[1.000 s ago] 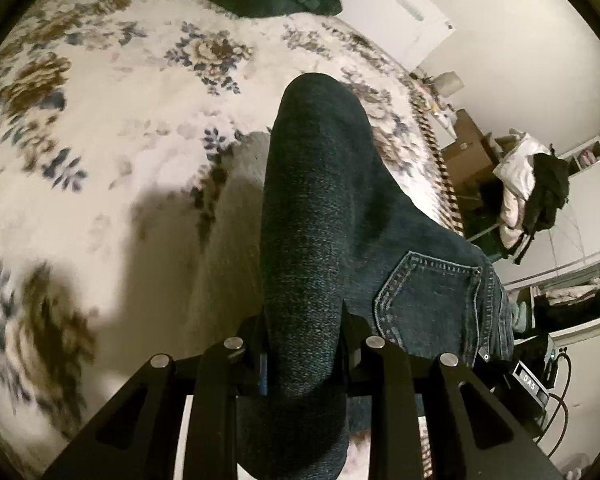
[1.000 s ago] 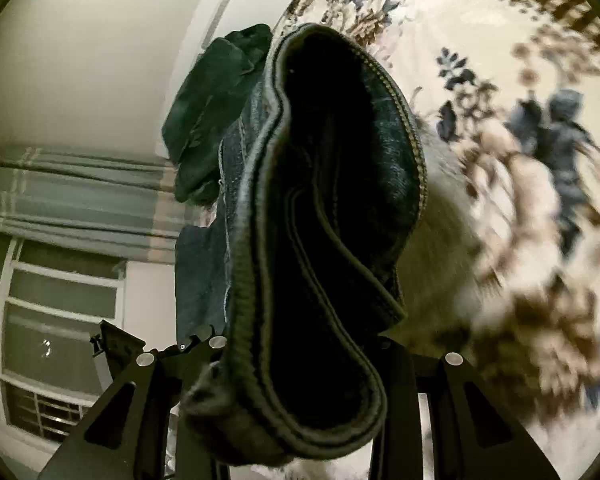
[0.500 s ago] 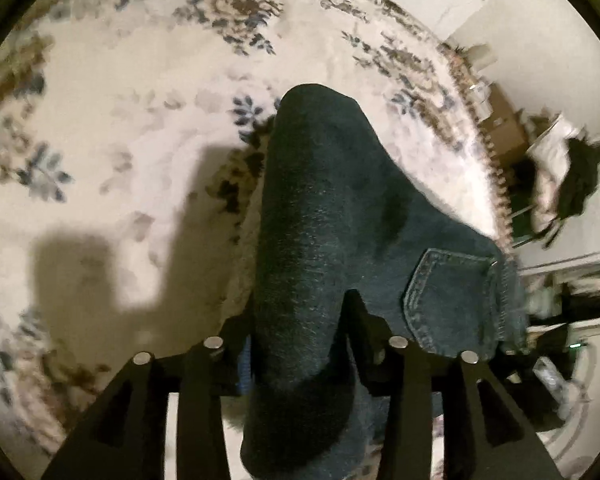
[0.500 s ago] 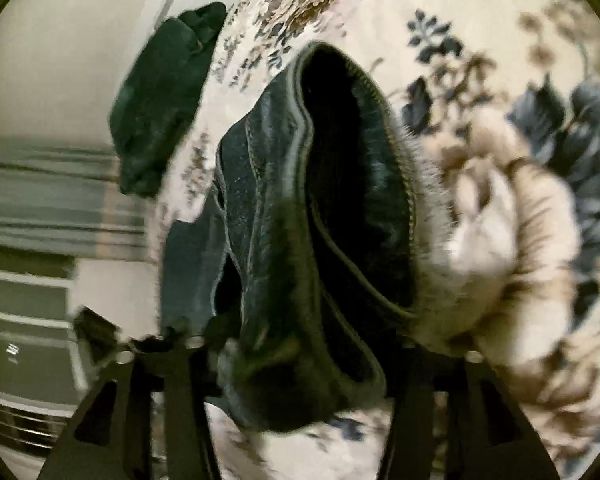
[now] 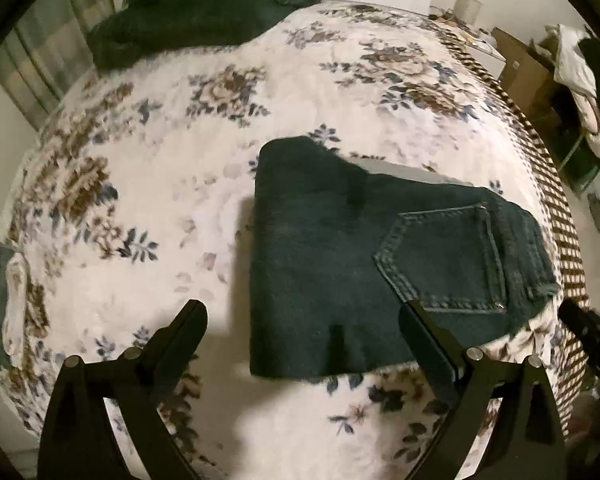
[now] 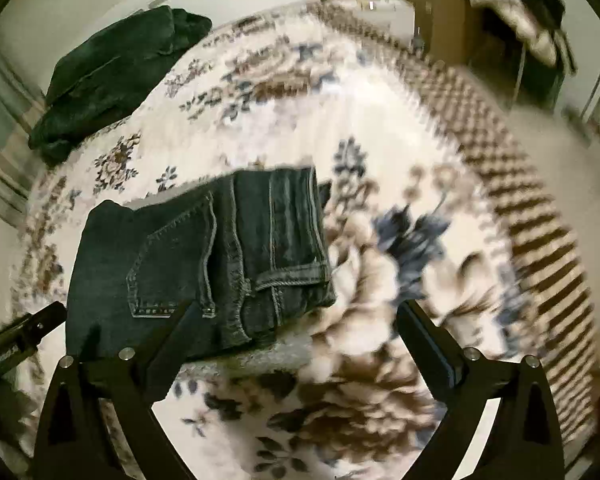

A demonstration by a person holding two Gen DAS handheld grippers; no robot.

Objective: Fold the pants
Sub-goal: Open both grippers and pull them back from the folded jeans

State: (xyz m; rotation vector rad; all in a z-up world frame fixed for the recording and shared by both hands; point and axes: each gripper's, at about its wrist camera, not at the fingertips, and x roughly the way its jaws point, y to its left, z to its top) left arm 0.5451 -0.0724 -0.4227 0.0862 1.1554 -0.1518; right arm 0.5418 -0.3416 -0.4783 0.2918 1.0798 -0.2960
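Lying folded on the floral bedspread: dark jeans.
Left gripper and right gripper jaws just opened wide, gripping nothing.

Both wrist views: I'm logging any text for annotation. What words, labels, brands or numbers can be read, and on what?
None can be read.
Dark blue folded denim jeans: no readable tag; the back pocket shows only stitching.
Black device at the left edge of the right wrist view: pale marking, too blurred to read.

Both grippers' jaws have just opened off the jeans, which now lie folded on the bedspread.
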